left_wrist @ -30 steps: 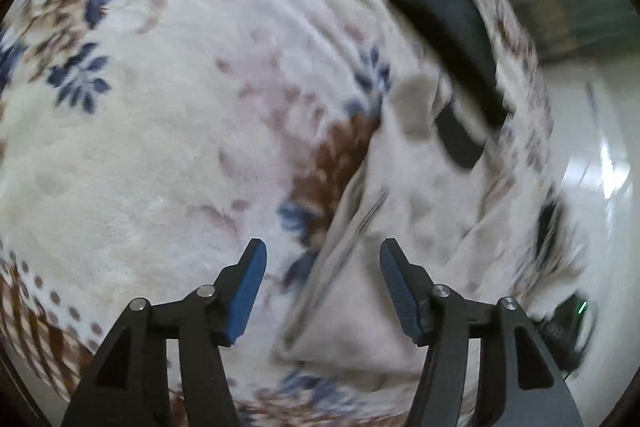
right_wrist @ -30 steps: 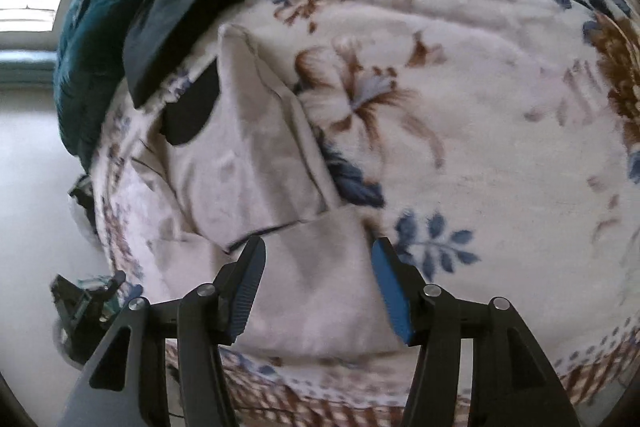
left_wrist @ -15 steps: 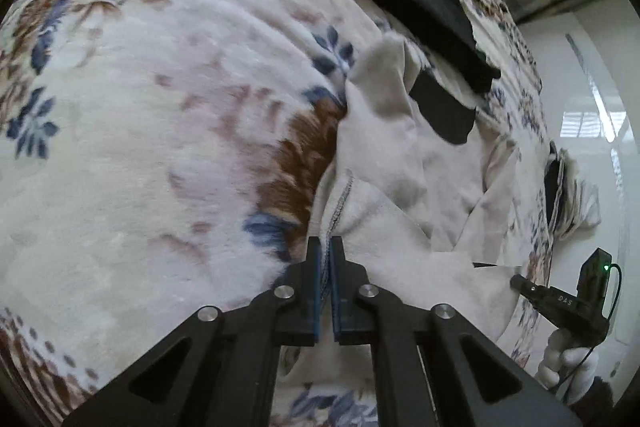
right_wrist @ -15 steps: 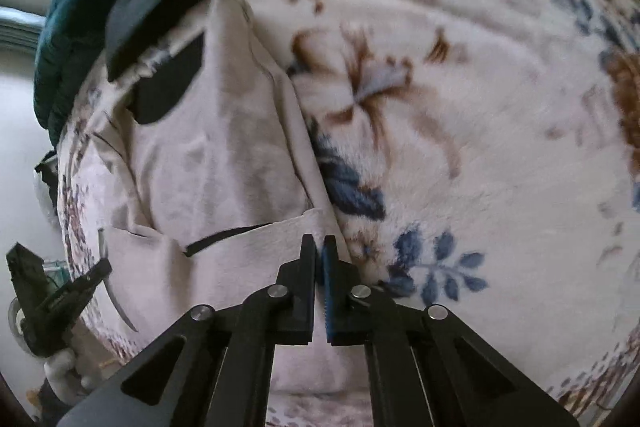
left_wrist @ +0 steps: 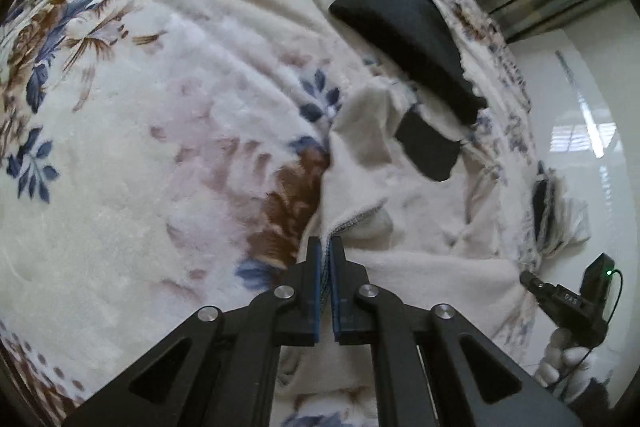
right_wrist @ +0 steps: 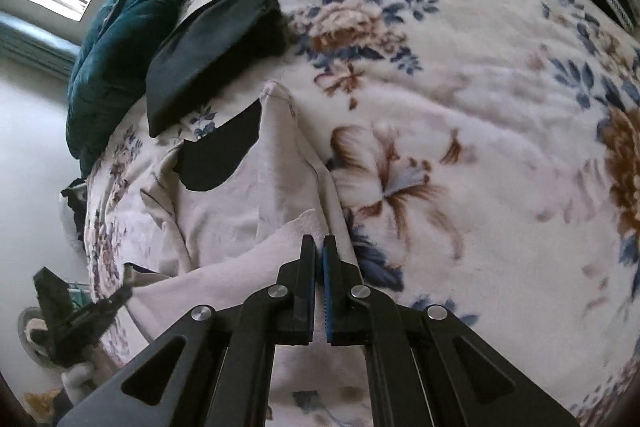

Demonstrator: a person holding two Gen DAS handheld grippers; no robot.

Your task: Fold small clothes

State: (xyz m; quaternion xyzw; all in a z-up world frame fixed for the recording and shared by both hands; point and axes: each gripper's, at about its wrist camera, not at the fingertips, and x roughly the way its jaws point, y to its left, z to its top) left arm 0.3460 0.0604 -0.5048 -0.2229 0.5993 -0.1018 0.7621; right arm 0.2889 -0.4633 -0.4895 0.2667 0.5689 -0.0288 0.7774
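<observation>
A small cream garment (left_wrist: 420, 227) with a black neck opening (left_wrist: 428, 147) lies on a floral blanket; it also shows in the right wrist view (right_wrist: 224, 211). My left gripper (left_wrist: 326, 247) is shut on the garment's stitched hem corner and lifts it slightly. My right gripper (right_wrist: 319, 247) is shut on the other bottom corner of the garment, whose edge is folded up over the body. The other gripper shows at the edge of each view, at the left in the right wrist view (right_wrist: 76, 311) and at the right in the left wrist view (left_wrist: 572, 303).
A folded black garment (left_wrist: 404, 27) lies just beyond the cream one, also in the right wrist view (right_wrist: 216, 43). A teal pillow (right_wrist: 116, 39) sits at the bed's far end. The floral blanket (left_wrist: 160, 131) spreads wide beside the garment. The bed edge and white floor (left_wrist: 592, 107) lie beyond.
Both grippers were open a second ago, then closed on the garment's bottom corners. Since then they have lifted the hem and carried it a little toward the neck.
</observation>
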